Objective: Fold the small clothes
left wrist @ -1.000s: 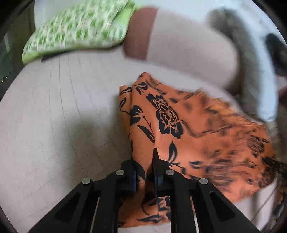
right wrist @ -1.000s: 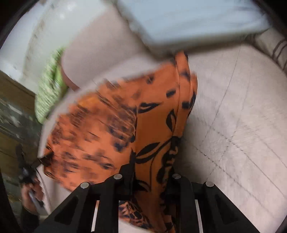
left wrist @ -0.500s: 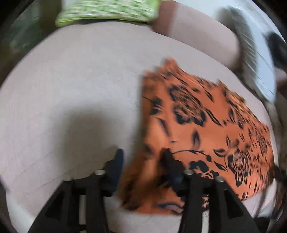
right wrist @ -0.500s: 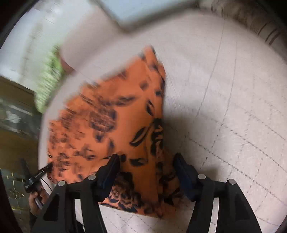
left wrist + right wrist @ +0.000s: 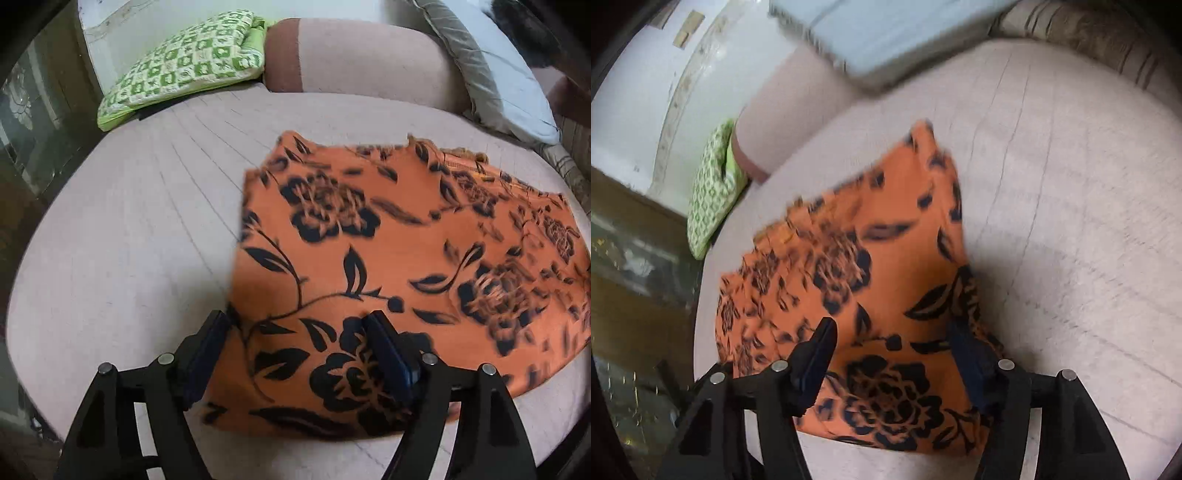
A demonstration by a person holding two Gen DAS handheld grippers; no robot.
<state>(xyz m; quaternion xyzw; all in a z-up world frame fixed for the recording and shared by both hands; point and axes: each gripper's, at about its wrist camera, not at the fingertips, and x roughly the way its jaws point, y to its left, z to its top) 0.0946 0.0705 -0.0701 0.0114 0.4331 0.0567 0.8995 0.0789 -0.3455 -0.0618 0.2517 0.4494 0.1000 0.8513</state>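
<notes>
Here, one orange cloth (image 5: pixel 388 258) with black flower print, lying flat on the pale sofa seat (image 5: pixel 129 240), nearer the seat's front edge than its back
Left gripper (image 5: pixel 299 347): jaws wide, just opened, poised over the cloth's near left corner; cloth lies between them but the pads do not press it
Right gripper (image 5: pixel 894 354): jaws wide, just opened, over the near right corner (image 5: pixel 960 424); cloth between them, not pinched
Long axis of the cloth: across the seat, from one gripper to the other, so each hand stands at its own end, neither plainly nearer
Judgement: cloth just laid down; a coming fold would likely call for a fresh grip on an edge
Also present: green checked cushion (image 5: pixel 184 62) at the seat's back left corner; grey pillow (image 5: pixel 495 74) at the back right
</notes>
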